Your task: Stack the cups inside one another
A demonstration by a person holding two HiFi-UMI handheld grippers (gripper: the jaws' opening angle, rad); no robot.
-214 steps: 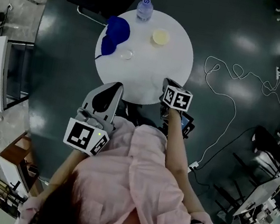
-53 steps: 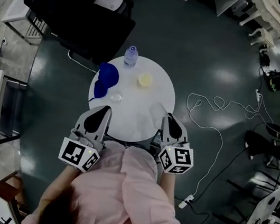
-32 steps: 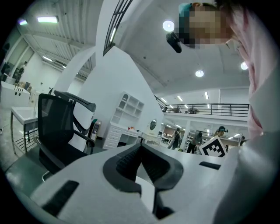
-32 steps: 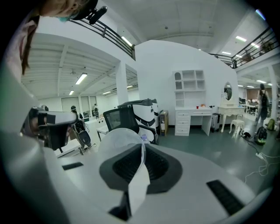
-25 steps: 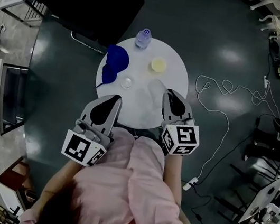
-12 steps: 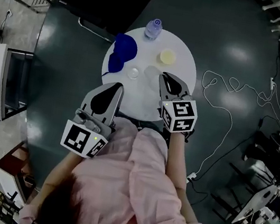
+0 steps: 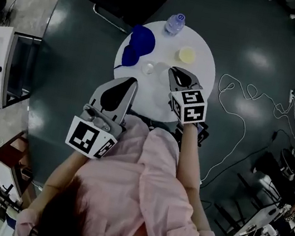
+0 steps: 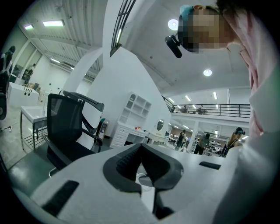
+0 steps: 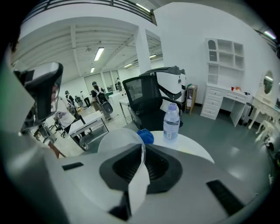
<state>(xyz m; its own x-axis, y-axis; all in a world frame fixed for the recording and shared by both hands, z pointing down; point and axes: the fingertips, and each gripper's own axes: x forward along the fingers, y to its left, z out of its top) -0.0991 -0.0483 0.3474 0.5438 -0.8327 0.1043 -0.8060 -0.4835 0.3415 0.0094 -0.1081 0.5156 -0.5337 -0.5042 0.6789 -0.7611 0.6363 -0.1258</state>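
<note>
My right gripper point(image 7: 172, 71) is shut on the wall of a translucent cup point(image 9: 117, 139), which it holds tilted over the round white table point(image 7: 195, 89). In the head view this held cup point(image 7: 163, 69) hangs just right of a clear cup point(image 7: 148, 68) that stands on the table. A yellow cup point(image 7: 187, 54) stands further back on the right. My left gripper point(image 7: 133, 82) hovers at the table's near left edge. Its jaws point(image 8: 141, 146) meet at the tips with nothing between them.
A blue cloth point(image 7: 137, 45) lies at the table's left edge, and a water bottle point(image 7: 175, 23) stands at its far edge. A black office chair point(image 9: 153, 103) is behind the table. A white cable point(image 7: 240, 103) runs over the dark floor on the right.
My right gripper has moved forward and down over the table with the translucent cup, closer to the clear cup. The left gripper has stayed at the near edge.
</note>
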